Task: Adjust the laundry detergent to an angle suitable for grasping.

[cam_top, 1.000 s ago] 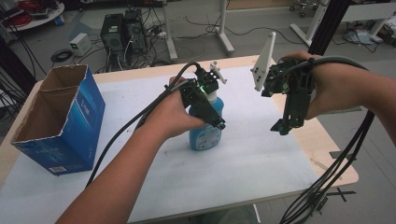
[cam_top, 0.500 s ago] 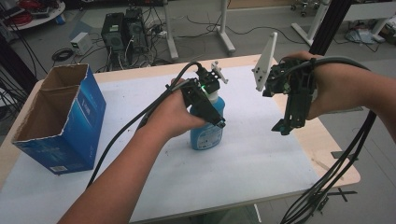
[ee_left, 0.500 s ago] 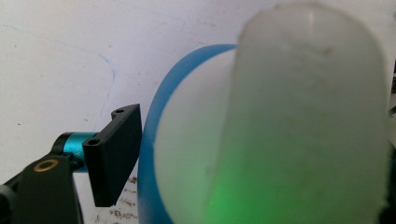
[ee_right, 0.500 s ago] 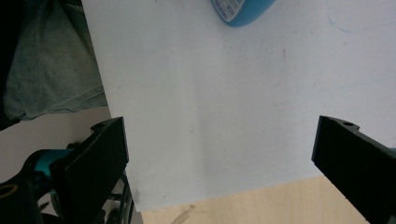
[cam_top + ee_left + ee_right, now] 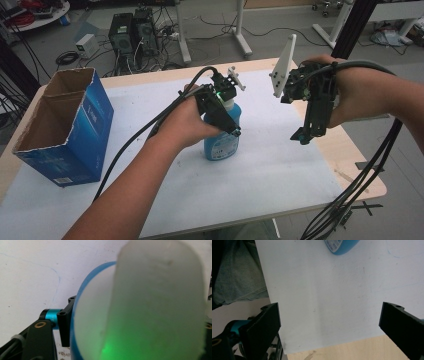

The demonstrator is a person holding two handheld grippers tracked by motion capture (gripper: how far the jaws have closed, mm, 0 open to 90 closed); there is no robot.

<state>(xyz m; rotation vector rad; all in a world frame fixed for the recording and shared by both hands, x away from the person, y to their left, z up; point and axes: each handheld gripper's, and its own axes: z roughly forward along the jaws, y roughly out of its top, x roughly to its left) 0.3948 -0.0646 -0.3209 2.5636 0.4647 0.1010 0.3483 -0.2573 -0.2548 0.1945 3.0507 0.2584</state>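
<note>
On the white-covered wooden table (image 5: 280,180), right of the open blue cardboard box (image 5: 75,135), stands a blue plastic bottle (image 5: 222,145), rigid yet probably slippery, its pale neck where the left gripper (image 5: 227,117) has just been closing, while the right gripper (image 5: 304,134) hangs wide open, empty.

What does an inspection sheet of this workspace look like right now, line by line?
Surface: wooden table under a white sheet, faint blue pen marks.
Job's things: blue bottle upright mid-table, pale cap.
Clutter: open blue cardboard box at the left, upright.
Grippers: left gripper, jaws just closing around the bottle top, contact not clear; right gripper raised, jaws wide, nothing between.
Cables: black leads trail from both grippers.
Surroundings: computer towers, table legs, floor cables.
</note>
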